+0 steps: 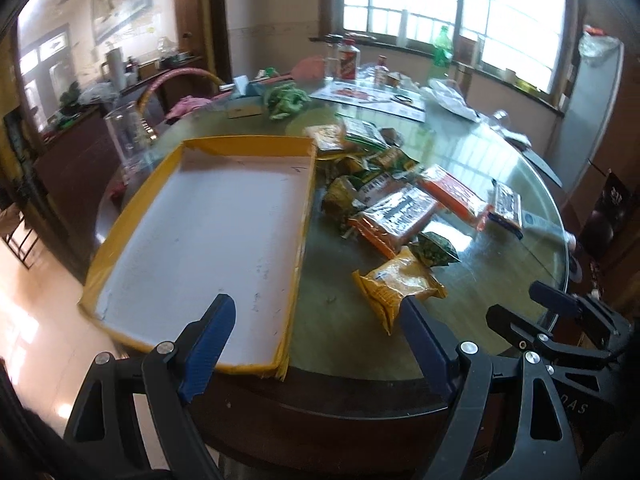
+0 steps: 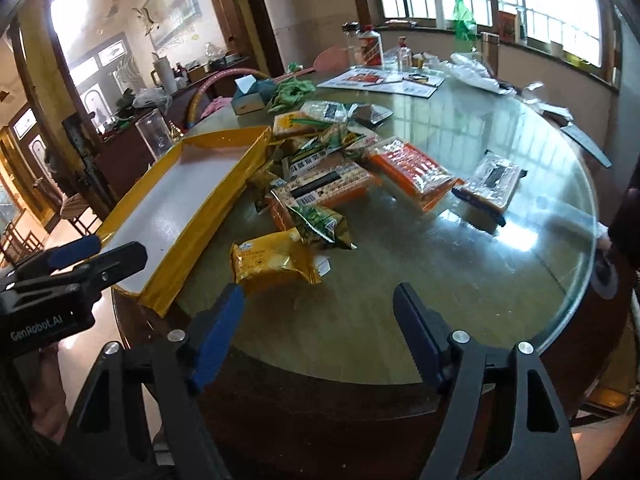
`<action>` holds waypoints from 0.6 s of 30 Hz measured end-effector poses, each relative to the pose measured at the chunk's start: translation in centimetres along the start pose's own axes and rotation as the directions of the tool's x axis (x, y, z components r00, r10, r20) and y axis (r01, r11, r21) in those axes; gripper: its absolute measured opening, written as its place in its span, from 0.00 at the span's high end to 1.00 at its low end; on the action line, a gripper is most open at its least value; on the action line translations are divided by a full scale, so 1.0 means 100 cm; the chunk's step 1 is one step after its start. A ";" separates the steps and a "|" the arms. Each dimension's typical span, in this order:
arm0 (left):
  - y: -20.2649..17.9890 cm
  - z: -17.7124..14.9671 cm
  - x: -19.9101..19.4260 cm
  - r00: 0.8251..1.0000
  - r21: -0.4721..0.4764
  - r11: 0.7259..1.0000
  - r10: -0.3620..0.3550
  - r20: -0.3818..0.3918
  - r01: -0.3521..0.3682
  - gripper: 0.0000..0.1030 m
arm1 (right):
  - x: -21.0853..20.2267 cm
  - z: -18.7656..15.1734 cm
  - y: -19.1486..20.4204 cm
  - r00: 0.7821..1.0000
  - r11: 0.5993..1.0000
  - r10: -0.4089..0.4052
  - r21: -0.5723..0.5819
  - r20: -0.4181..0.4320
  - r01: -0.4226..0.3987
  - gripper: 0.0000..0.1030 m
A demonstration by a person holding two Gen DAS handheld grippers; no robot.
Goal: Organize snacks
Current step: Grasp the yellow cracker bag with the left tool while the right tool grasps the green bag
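Both the left gripper [image 1: 320, 312] and right gripper [image 2: 318, 300] were released, grasping nothing. Yellow snack packet [image 2: 276, 260] lay beside the empty tray [image 1: 208, 232].

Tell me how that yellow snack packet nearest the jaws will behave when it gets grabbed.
The yellow snack packet looks puffy and crinkled, so it will probably squash and crackle rather than stay stiff. Its glossy foil on the glass tabletop suggests it may slide if nudged. It seems light for its size and lies flat, so it is unlikely to roll.
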State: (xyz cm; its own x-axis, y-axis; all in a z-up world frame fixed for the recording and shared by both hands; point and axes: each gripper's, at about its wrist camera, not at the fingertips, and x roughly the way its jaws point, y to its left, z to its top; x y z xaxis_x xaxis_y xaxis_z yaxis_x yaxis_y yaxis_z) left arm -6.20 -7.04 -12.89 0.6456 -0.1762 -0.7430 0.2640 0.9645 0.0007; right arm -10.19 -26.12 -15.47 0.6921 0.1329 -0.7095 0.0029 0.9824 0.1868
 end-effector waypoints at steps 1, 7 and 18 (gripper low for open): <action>-0.003 0.001 0.004 1.000 0.024 1.000 -0.004 -0.006 0.004 0.18 | 0.002 0.000 -0.001 1.000 1.000 0.005 -0.003 -0.003 -0.005 0.27; -0.009 0.005 0.022 0.999 0.088 0.996 -0.021 -0.027 0.023 0.18 | 0.035 0.023 -0.012 0.997 0.998 0.064 0.017 -0.048 -0.063 0.27; -0.012 0.012 0.038 0.997 0.139 0.989 -0.043 -0.058 0.050 0.18 | 0.112 0.052 -0.015 0.978 0.989 0.125 0.099 -0.168 -0.109 0.49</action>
State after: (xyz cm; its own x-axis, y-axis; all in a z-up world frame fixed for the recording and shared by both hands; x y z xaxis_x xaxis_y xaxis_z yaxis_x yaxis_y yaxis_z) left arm -3.23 -9.10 -14.91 0.5914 -0.2054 -0.7798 0.3934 0.9176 0.0566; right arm 1.32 -26.77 -20.11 0.5562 0.2747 -0.7843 -0.0010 0.9440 0.3299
